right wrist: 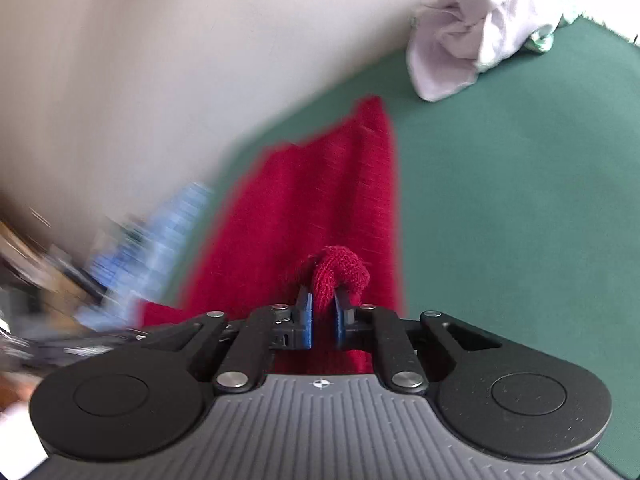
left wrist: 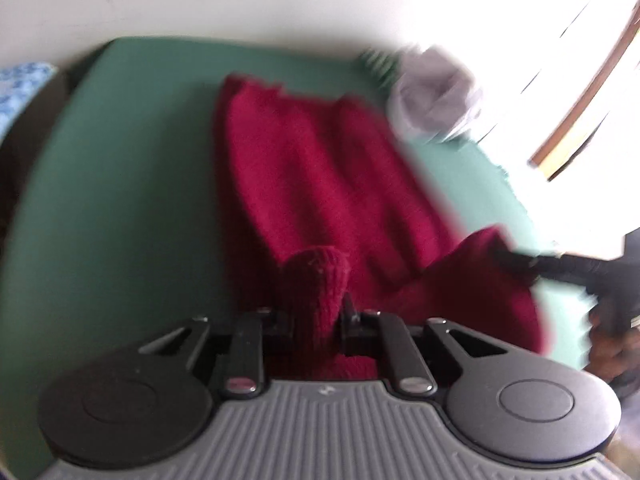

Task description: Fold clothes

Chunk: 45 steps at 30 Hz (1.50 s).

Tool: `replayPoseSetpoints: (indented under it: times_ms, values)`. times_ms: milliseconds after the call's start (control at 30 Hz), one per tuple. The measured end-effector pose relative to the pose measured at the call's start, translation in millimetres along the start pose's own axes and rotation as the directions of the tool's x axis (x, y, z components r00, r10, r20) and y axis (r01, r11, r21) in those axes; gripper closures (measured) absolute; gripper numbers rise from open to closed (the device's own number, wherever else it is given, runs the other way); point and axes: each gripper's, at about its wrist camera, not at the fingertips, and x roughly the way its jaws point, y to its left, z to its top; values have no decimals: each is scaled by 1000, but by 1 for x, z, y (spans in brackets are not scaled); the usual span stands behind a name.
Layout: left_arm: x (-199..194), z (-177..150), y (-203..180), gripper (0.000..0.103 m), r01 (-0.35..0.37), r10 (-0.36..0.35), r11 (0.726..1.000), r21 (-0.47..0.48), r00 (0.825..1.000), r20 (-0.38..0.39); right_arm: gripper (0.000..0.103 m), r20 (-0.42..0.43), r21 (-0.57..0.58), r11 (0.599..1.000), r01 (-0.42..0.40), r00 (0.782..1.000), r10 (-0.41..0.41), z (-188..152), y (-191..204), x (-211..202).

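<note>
Sweater [left wrist: 304,184]: dark red knit, fuzzy, lying flat on the green tabletop [left wrist: 120,200], partly folded into a long strip. I count one sweater, one crumpled white garment [right wrist: 460,28] at the far edge, two claws. Long axis runs away from me toward the wall. My left claw [left wrist: 314,316] pinches a near hem bunch; right claw [right wrist: 322,312] pinches another.

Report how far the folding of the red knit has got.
Done: the red knit lies as a long narrow strip on the green surface. In hand: the left gripper and right gripper each pinch a bunch of its near edge. Left: the crosswise fold, and the crumpled white garment beyond, untouched.
</note>
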Motion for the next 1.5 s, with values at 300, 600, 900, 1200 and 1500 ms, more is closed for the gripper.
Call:
replayPoseSetpoints:
  times_ms: [300,600,900,1200,1500]
  values:
    - [33,6,47,75,71,-79,992,-107,994,-79,92,-17,395,918,-25,999,34,-1,-78,18]
    - [-49,15,17,39,-244,231,964,108,965,123,68,103,-107,983,148,985,-137,3,8,-40]
    - [-15,-23,-49,45,-136,122,946,294,990,65,75,7,-215,965,149,988,-152,-20,19,13]
    - [21,-20,-28,59,-115,115,965,234,993,11,103,42,-49,987,156,987,-154,-29,-14,16]
    - [-56,-62,-60,30,-139,128,963,232,990,62,82,-122,-303,951,-69,992,34,-7,82,45]
